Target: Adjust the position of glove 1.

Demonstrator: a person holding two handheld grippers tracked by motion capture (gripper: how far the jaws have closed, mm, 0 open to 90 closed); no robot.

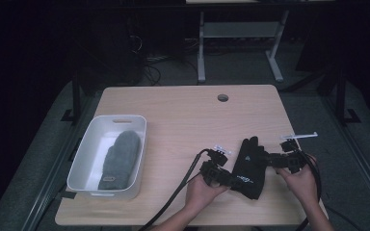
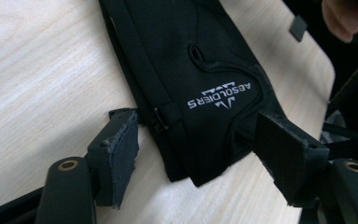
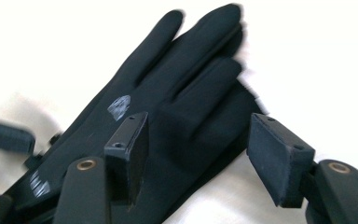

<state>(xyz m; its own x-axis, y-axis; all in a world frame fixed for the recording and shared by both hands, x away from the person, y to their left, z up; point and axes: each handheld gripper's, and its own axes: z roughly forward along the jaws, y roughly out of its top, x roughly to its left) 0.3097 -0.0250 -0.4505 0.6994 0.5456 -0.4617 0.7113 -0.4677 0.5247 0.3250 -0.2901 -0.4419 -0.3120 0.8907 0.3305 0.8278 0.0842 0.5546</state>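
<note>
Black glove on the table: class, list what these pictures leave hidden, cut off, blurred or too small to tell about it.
- Black glove: fingers cut off by the top edge of the left gripper view.
- Cuff in the right gripper view: hidden behind the right gripper jaw and the bottom edge.
- Fingertips there: blurred, washed out by glare.
- Logo in the high view: too small to read.
- Whether one glove or a stacked pair: cannot tell.
</note>
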